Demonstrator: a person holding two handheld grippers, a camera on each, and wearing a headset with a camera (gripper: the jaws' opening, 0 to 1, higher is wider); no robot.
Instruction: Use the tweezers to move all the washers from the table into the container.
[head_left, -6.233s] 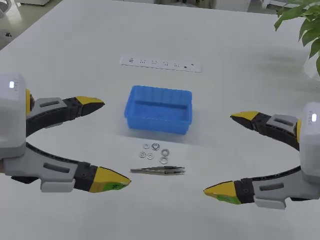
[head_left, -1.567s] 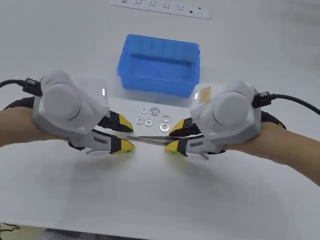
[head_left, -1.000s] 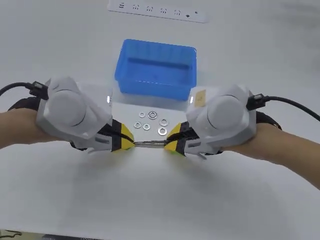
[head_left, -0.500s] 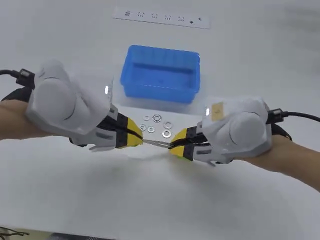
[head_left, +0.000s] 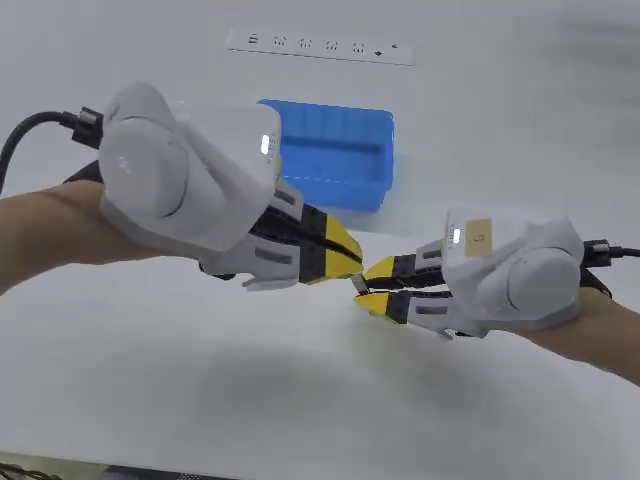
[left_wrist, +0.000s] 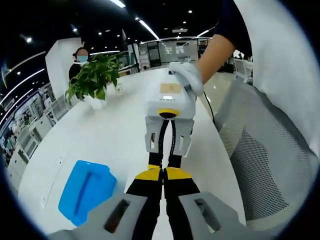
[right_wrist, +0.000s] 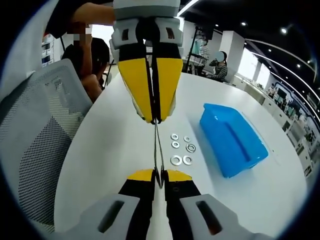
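Left gripper (head_left: 349, 263), jaws pinched together, seems to grip one end of the tweezers (right_wrist: 157, 145), while the right gripper (right_wrist: 159, 176) clamps the other end, with the washers (right_wrist: 181, 149) on the white table (right_wrist: 105, 150) between tweezers and blue container (right_wrist: 234, 136).

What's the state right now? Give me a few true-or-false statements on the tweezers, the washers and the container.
1. The left gripper and the right gripper each clamp one end of the tweezers. True.
2. The washers sit inside the blue container. False: they lie on the table, outside it.
3. The right gripper's jaws stand wide open. False: they are shut on the tweezers.
4. A power strip lies beyond the container. True.
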